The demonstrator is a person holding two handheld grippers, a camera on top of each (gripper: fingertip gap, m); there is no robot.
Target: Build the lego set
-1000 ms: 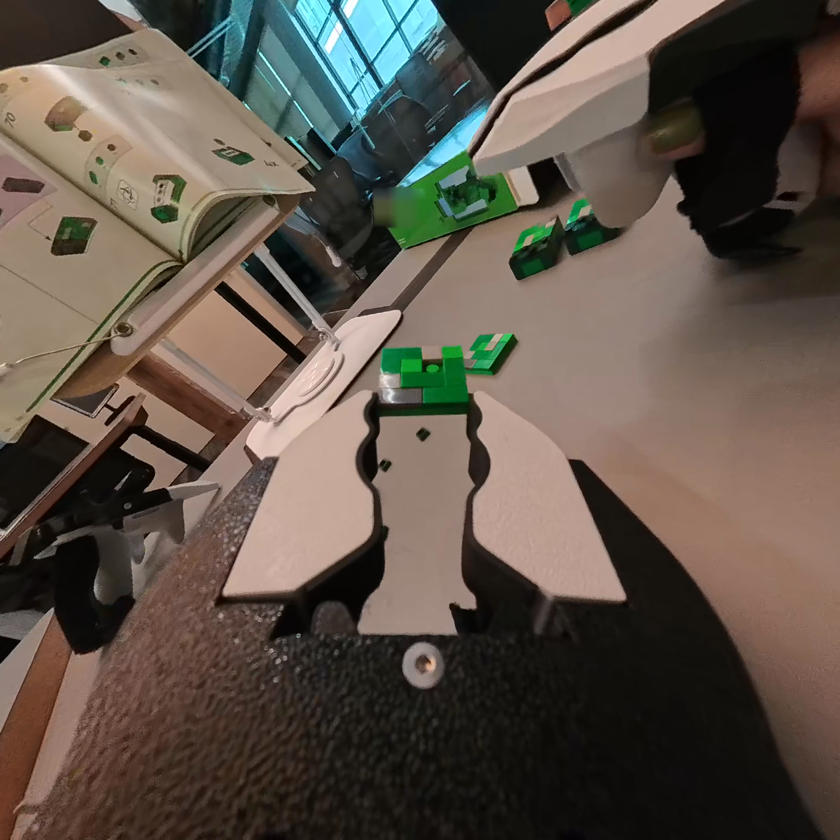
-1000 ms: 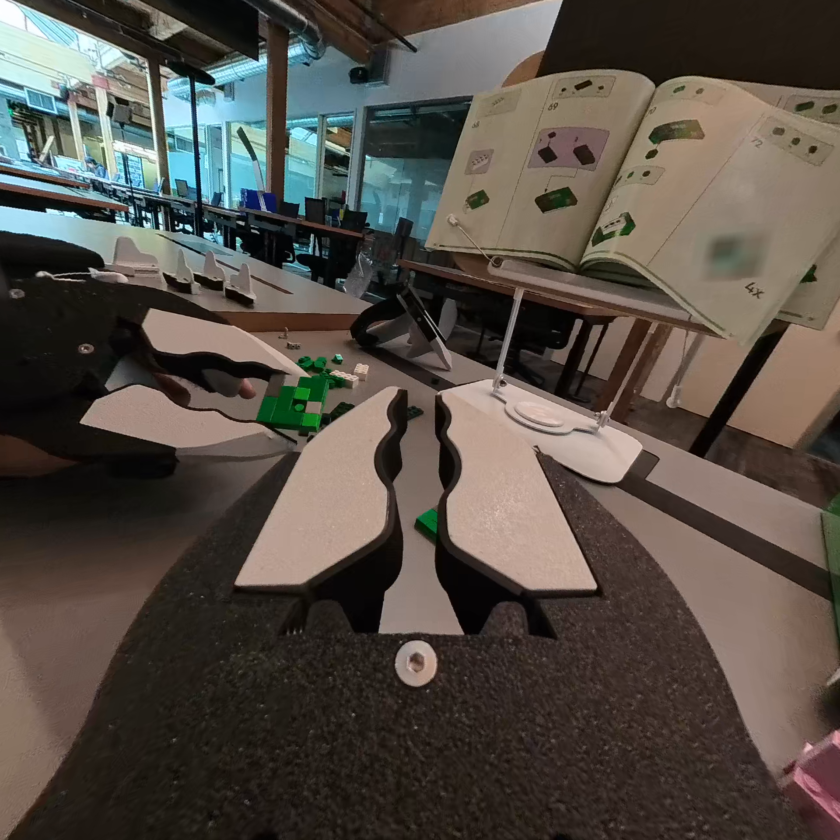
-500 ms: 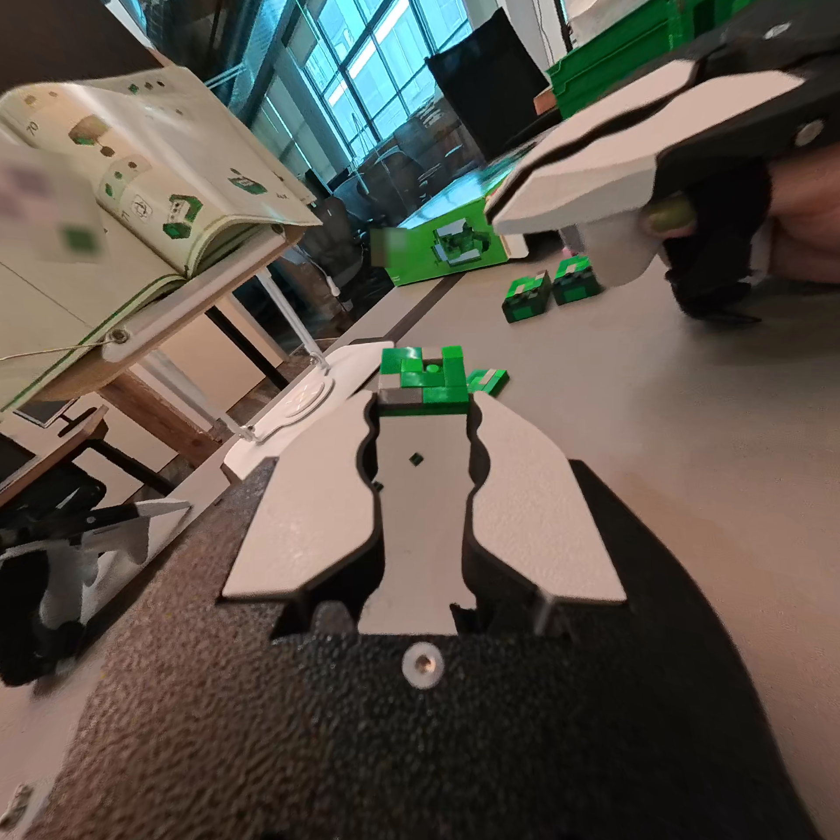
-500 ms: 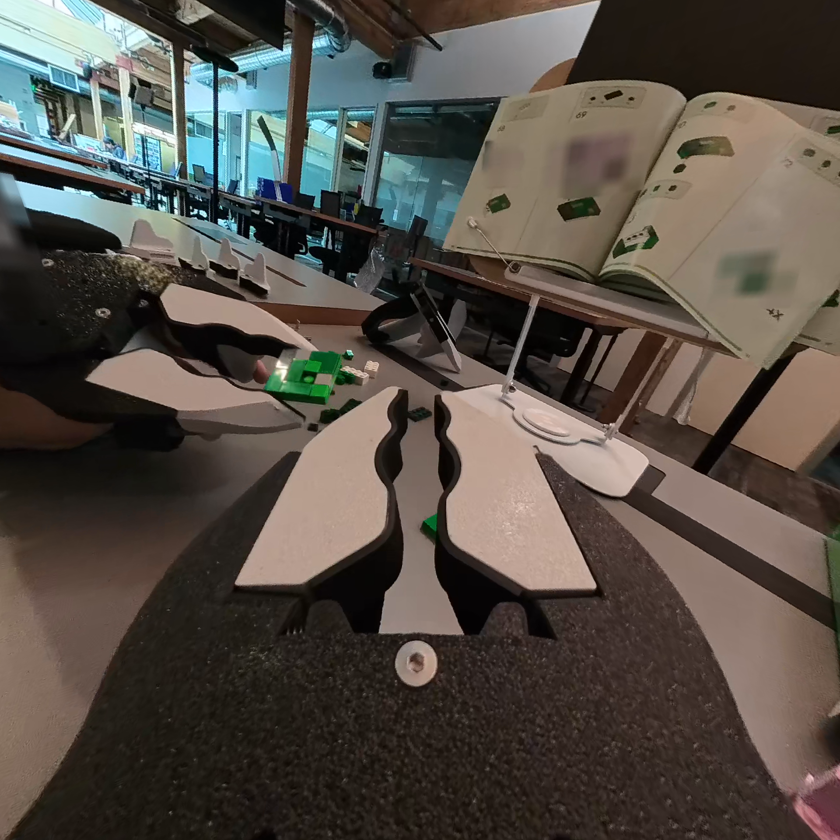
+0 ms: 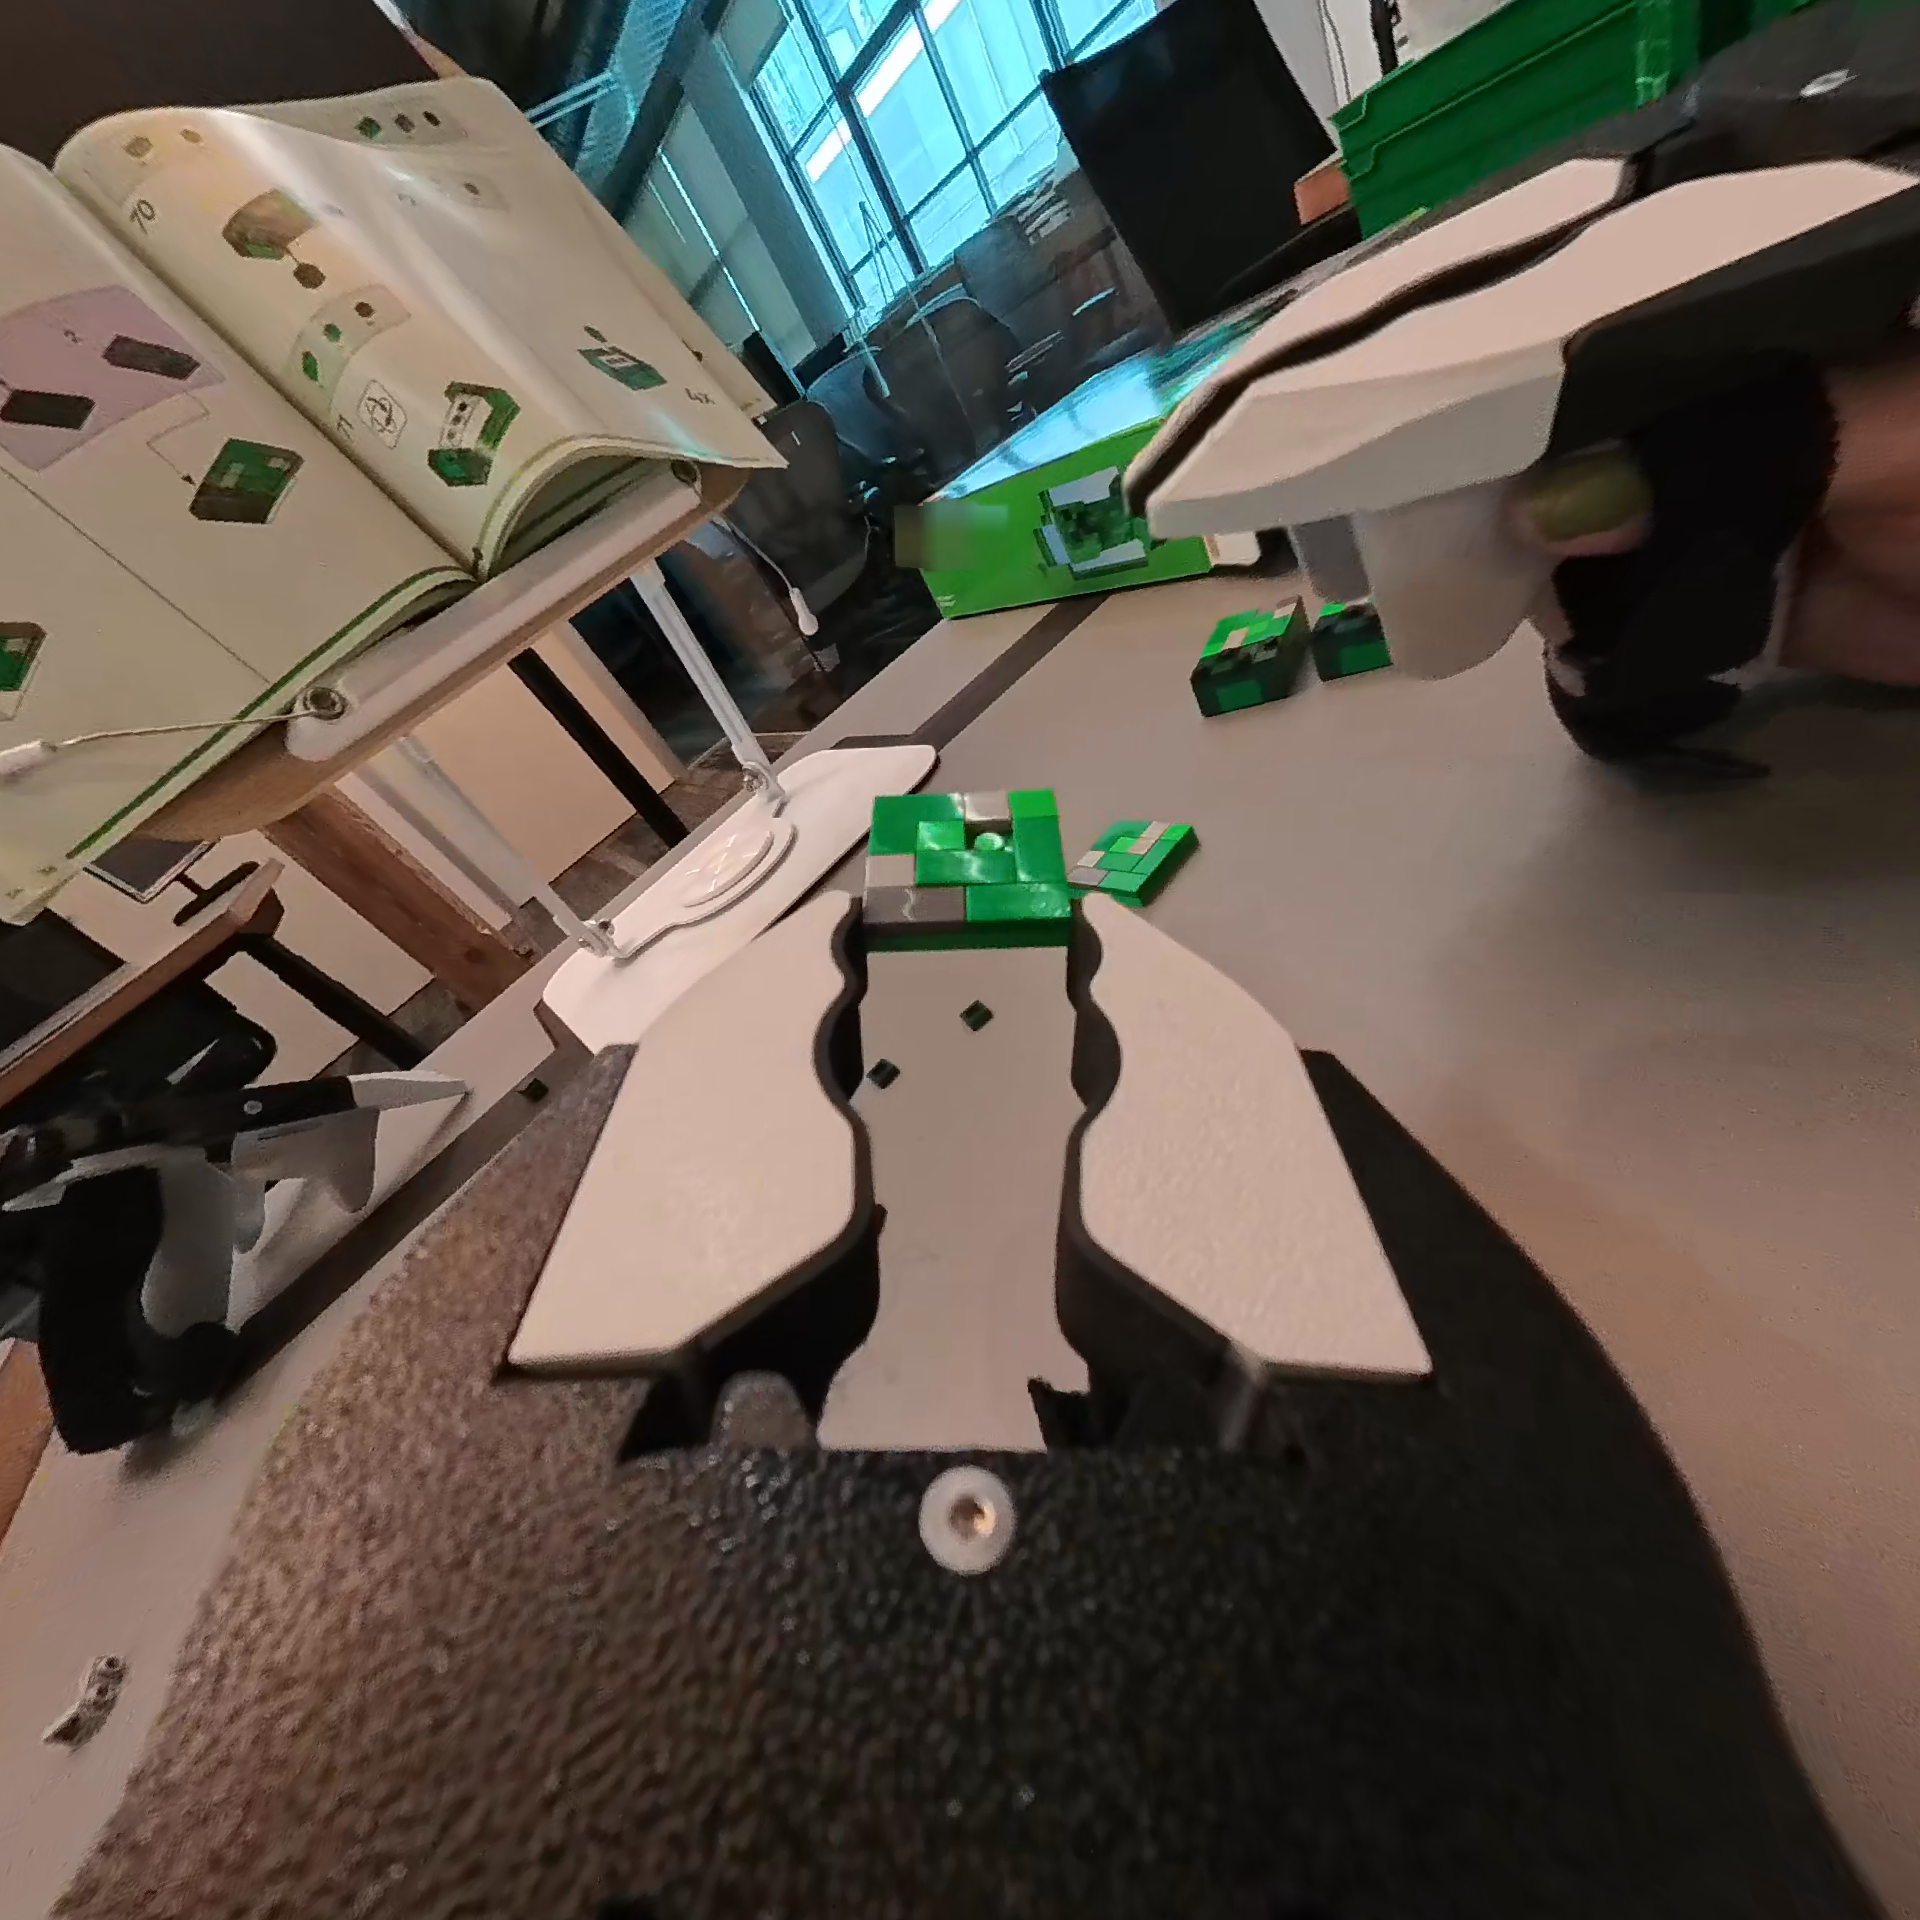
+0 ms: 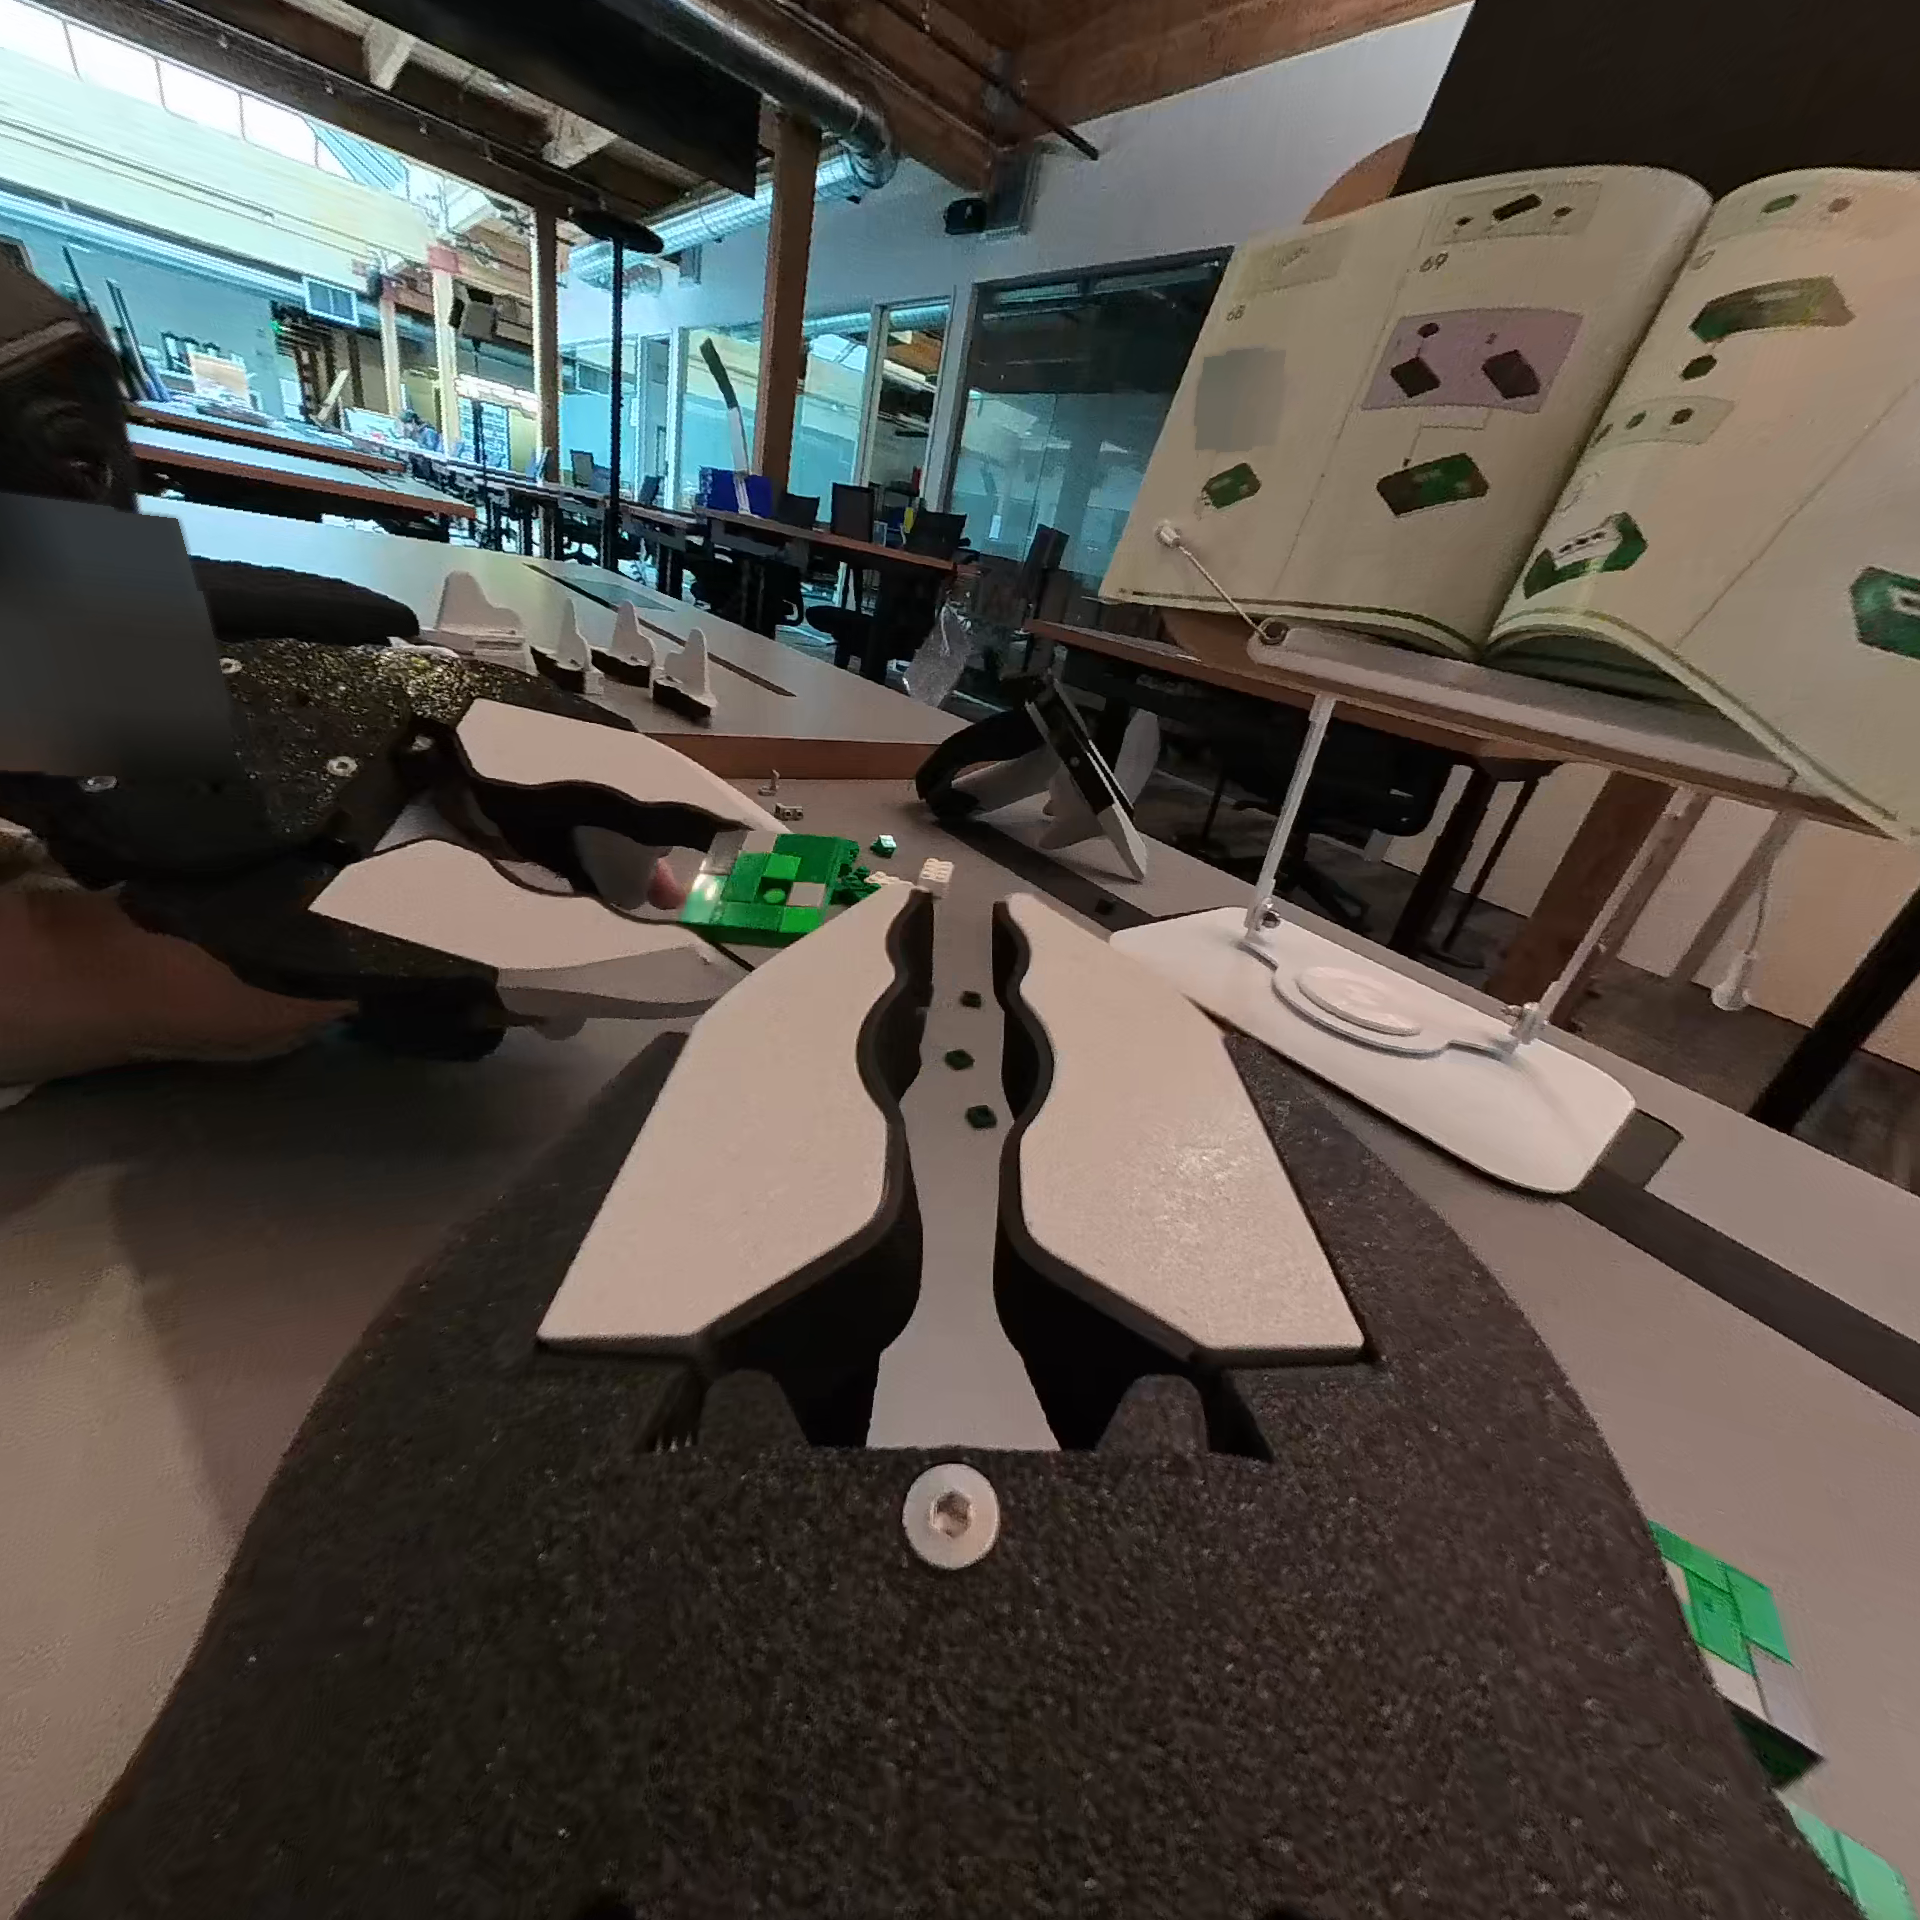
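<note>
The green plate (image 5: 971, 868) sits clamped flat at the tips of the left gripper (image 5: 968, 920), just above the tabletop (image 5: 1455, 1039). The right gripper (image 6: 951, 914), nearly closed and empty, points at three loose studs (image 6: 958, 1058) just ahead; open room lies right.

Both grippers low over table.
Left gripper (image 5: 966, 925) clamped a green plate assembly (image 5: 971, 868) at its fingertips; right gripper (image 6: 961, 914) nearly closed, empty.
</note>
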